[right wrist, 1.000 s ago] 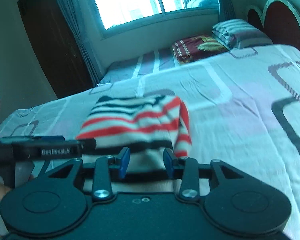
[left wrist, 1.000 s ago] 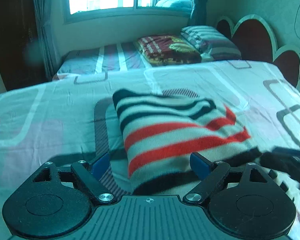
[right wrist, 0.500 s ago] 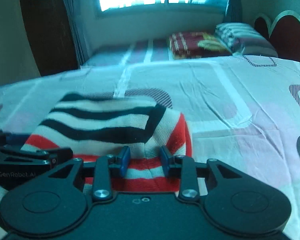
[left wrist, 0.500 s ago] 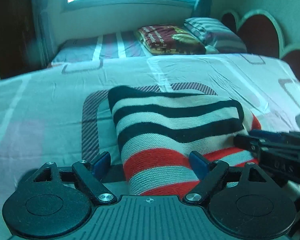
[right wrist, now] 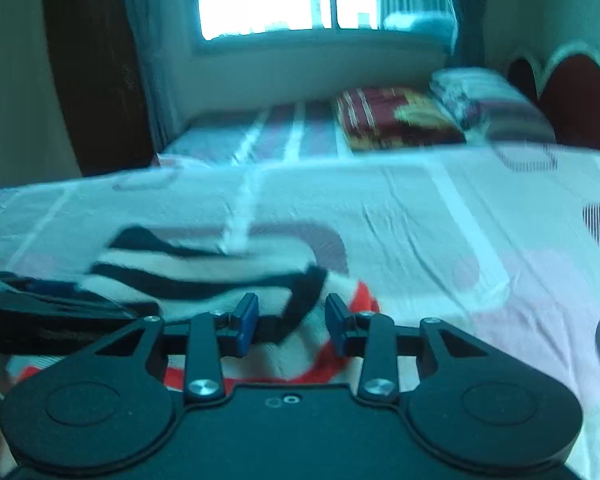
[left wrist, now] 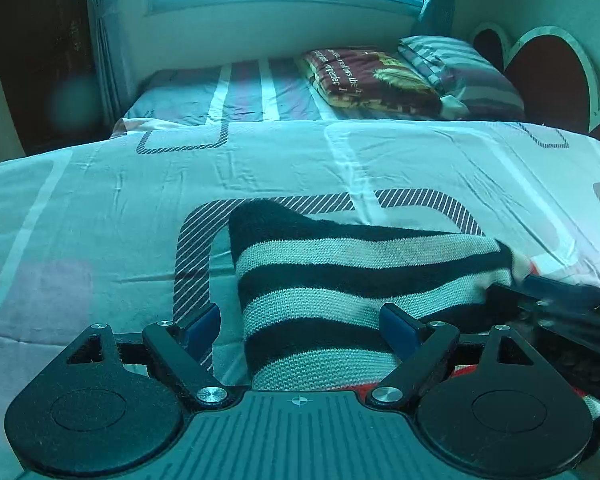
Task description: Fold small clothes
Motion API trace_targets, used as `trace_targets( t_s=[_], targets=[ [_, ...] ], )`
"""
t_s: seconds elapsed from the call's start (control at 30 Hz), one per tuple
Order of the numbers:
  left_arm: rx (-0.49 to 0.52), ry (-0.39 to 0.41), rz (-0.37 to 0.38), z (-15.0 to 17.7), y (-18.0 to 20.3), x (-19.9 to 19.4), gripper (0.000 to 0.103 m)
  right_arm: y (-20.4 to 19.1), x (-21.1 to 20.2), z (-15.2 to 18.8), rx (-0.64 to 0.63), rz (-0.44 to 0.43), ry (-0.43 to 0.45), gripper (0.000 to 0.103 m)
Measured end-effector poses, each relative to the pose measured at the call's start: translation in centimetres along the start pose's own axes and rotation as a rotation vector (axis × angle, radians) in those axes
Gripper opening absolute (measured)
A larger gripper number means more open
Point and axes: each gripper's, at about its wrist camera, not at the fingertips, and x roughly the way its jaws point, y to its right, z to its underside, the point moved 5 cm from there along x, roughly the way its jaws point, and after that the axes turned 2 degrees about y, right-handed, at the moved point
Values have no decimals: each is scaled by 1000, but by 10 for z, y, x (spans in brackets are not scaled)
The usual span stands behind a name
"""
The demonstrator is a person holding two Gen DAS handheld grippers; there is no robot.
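Both tools gaped: left tool [left wrist: 300, 326] straddled the striped knit garment [left wrist: 356, 280], right tool [right wrist: 291, 322] likewise. Soft and limp, it probably wanted pinching at its 6 o'clock hem.

the bedsheet [left wrist: 100, 208] lies flat and bare beyond and left of the striped garment [left wrist: 340, 276]. the right gripper [left wrist: 560, 308] crowds that garment's right edge, blocking passage there. farther back, a folded blanket [left wrist: 372, 80] and pillow [left wrist: 460, 68] occupy the far bed.

Knit garment [left wrist: 352, 280], matt plastic claw [left wrist: 300, 326]
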Motion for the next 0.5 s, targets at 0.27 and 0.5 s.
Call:
trace_targets(
  t_s=[0.27,0.5],
  targets=[
    [34,20,-23,-1,2,-7,87,3,-8,-10,43,-35,-10,41],
    [38,31,-28,9,4,-41,87,-7,-58,-15,35,-73,78,44]
  ],
)
